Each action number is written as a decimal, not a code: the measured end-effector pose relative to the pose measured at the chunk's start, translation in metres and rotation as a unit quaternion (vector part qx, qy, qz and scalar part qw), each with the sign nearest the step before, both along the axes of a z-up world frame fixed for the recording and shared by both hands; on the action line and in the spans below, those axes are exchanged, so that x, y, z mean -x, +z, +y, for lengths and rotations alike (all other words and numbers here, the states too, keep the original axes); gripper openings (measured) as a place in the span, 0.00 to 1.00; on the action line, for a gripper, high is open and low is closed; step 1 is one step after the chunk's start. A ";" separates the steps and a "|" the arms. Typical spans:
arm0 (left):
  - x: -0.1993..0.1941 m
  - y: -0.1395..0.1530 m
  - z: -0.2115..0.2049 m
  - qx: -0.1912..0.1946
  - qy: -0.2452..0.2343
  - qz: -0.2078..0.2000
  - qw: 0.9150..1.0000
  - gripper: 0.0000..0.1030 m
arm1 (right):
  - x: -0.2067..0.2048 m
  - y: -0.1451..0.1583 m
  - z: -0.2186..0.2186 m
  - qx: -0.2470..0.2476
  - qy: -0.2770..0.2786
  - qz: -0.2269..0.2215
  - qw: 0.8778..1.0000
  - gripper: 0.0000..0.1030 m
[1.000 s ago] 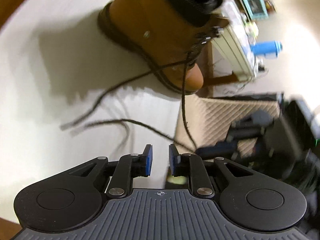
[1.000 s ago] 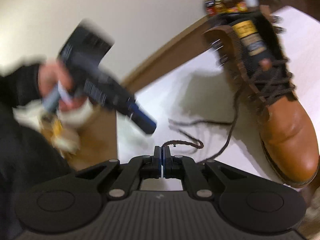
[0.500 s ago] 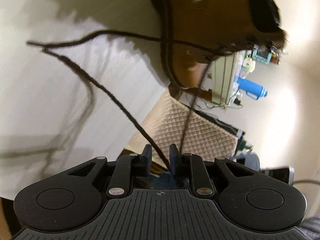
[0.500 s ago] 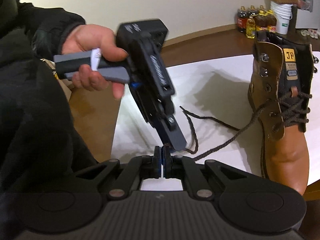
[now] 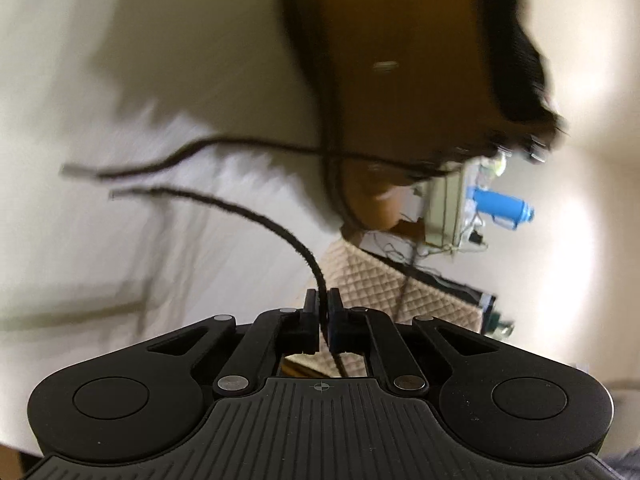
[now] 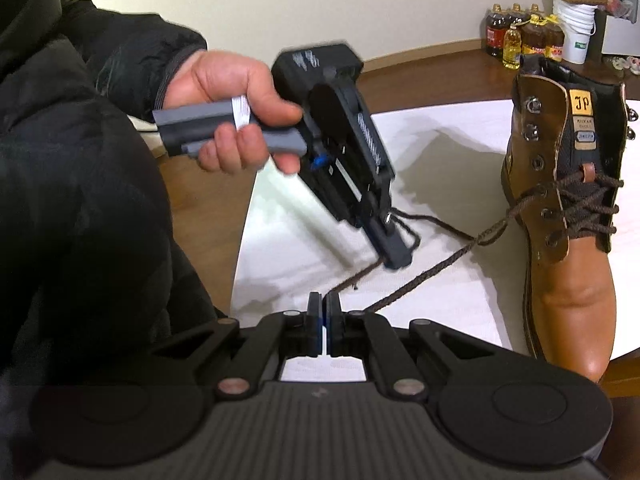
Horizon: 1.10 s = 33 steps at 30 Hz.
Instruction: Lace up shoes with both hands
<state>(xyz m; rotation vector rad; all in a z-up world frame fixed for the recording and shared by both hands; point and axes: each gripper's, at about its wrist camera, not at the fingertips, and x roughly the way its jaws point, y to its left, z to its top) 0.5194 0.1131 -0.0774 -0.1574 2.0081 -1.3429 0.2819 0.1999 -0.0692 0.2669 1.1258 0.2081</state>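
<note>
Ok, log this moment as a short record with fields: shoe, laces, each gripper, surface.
shoe: tan leather lace-up boot, upright on the sheet, upper eyelets unlaced
laces: dark brown braided lace ends run from the boot toward both grippers
left gripper: jaws closing with one lace end between them
right gripper: shut on the other lace end
surface: white sheet

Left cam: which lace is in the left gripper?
The lower lace, curving down between the closing jaws of the left gripper; the upper lace runs ungripped to the boot.
</note>
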 end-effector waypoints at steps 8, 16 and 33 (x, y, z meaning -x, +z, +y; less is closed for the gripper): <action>0.043 0.099 -0.015 0.155 -0.248 -0.258 0.921 0.03 | 0.025 -0.030 -0.046 -0.139 -0.170 0.028 0.975 0.15; 0.070 0.127 0.003 0.201 -0.355 -0.352 0.843 0.03 | 0.057 -0.089 -0.103 -0.391 -0.425 -0.012 0.816 0.28; 0.083 0.160 0.026 0.282 -0.412 -0.405 0.766 0.03 | 0.081 -0.145 -0.075 -0.549 -0.528 0.045 0.646 0.28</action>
